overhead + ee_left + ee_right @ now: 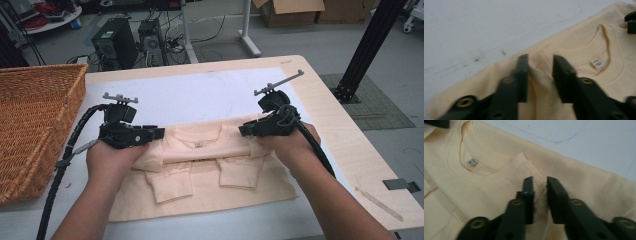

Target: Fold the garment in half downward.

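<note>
Room: clutter is sitting beyond the table, with computer towers on the floor among tangled cables, cardboard boxes being cut off by the top edge, and a black post running out of frame at the right.
Table: the pale wooden table is carrying a white mat with faint blue pen lines; its near edge is running out of the high view.
Basket: a wicker basket is standing at the left end of the table, its left side cut off.
Shirt: a cream long-sleeved shirt is lying flat on the mat, neck away from the person, both cuffs folded in over the chest; the shoulders are being covered by the grippers.
Left gripper: the left gripper is pinching a raised fold of shirt cloth at one shoulder beside the collar, jaws pressing on it.
Right gripper: the right gripper is clamping a ridge of cloth at the other shoulder.
Label: a small neck label is showing inside the collar, its print too blurred to read.
Strip: a thin strip is lying near the table's right edge; I cannot tell what it is.
</note>
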`<state>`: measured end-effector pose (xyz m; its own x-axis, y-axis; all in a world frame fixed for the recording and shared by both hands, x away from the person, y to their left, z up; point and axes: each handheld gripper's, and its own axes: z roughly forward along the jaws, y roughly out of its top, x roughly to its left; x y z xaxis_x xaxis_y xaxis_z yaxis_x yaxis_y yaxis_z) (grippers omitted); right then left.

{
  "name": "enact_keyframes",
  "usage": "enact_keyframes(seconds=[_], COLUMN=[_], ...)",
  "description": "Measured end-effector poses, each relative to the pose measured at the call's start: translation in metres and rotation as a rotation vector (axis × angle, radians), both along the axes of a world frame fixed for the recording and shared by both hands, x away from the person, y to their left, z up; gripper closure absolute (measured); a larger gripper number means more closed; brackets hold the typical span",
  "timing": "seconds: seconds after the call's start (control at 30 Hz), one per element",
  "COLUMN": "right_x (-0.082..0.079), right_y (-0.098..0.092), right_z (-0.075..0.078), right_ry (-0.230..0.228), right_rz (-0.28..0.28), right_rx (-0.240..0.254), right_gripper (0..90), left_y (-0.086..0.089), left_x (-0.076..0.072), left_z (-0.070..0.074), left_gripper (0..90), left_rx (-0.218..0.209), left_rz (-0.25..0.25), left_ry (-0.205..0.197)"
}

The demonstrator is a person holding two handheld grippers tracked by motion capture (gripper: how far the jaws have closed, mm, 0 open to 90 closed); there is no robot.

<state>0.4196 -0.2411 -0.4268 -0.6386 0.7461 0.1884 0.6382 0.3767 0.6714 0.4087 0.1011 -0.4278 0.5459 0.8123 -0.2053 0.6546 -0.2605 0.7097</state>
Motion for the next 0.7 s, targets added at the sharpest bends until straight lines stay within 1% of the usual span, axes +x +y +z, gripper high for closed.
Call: enact_keyframes(seconds=[0.03, 0.07, 0.13, 0.17, 0.23, 0.27, 0.37, 0.47, 0.53, 0.57, 0.6, 0.63, 0.67, 0.7], right_x=[-0.001, -0.002, -0.007, -0.011, -0.019, -0.024, -0.043, -0.069, -0.087, -0.094, -0.107, -0.114, -0.124, -0.133], right_y=[-0.001, -0.003, -0.005, -0.007, -0.009, -0.011, -0.016, -0.023, -0.027, -0.029, -0.032, -0.034, -0.036, -0.037], right_z=[-0.001, 0.0, 0.001, 0.002, 0.003, 0.004, 0.008, 0.012, 0.013, 0.013, 0.013, 0.012, 0.01, 0.008], right_ry=[-0.019, -0.025, -0.055, -0.073, -0.102, -0.117, -0.166, -0.212, -0.236, -0.242, -0.252, -0.261, -0.271, -0.284], right_rz=[0.008, 0.011, 0.022, 0.023, 0.031, 0.03, 0.034, 0.05, 0.059, 0.063, 0.074, 0.08, 0.088, 0.087], right_rx=[0.011, 0.02, 0.035, 0.045, 0.063, 0.07, 0.087, 0.098, 0.104, 0.101, 0.101, 0.101, 0.099, 0.093], right_gripper=[86.4, 87.0, 87.2, 87.3, 87.3, 87.3, 87.3, 87.3, 87.2, 87.2, 87.0, 86.4, 82.6, 72.0], left_y=[0.0, 0.001, 0.003, 0.004, 0.007, 0.008, 0.013, 0.018, 0.021, 0.022, 0.022, 0.023, 0.023, 0.024], left_x=[0.0, -0.001, -0.006, -0.012, -0.021, -0.027, -0.049, -0.078, -0.095, -0.106, -0.114, -0.123, -0.132, -0.138], left_z=[0.001, 0.001, 0.006, 0.009, 0.014, 0.016, 0.021, 0.024, 0.023, 0.022, 0.021, 0.018, 0.016, 0.014], left_gripper=[85.6, 86.5, 86.8, 86.9, 87.0, 87.0, 87.0, 87.0, 86.9, 86.8, 86.6, 85.8, 80.3, 66.8], left_rx=[0.002, -0.004, -0.01, -0.016, -0.045, -0.062, -0.1, -0.137, -0.149, -0.151, -0.158, -0.161, -0.146, -0.13], left_rz=[-0.006, -0.015, -0.022, -0.025, -0.028, -0.031, -0.035, -0.031, -0.03, -0.031, -0.033, -0.028, -0.014, 0.012], left_ry=[-0.003, -0.009, -0.017, -0.038, -0.053, -0.067, -0.09, -0.116, -0.131, -0.133, -0.135, -0.142, -0.145, -0.135])
